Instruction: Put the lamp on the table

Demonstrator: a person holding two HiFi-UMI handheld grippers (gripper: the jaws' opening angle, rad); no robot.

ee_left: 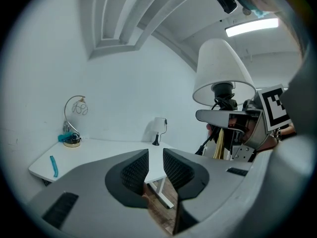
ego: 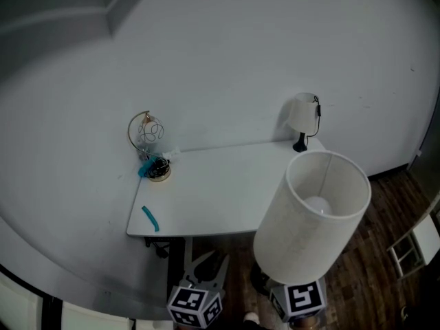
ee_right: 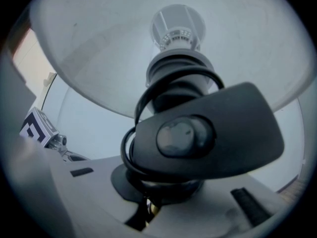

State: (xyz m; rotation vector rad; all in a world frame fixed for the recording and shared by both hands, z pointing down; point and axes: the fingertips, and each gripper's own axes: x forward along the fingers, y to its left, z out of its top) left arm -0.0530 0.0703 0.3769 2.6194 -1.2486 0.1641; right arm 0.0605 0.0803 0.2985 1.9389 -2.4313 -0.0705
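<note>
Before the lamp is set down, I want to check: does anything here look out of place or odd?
Nothing is damaged or spilled. The held lamp has its black cord and switch wound round itself, and a teal strip lies close to the table's front left edge.

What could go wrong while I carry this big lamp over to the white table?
1. The right gripper grips the lamp by its stem, under a wide shade, so it may be top-heavy and tilt or slip.
2. The coiled cord with its switch hangs loose and could snag on the table edge.
3. The small lamp stands at the table's back right corner, where the shade could knock it.
</note>
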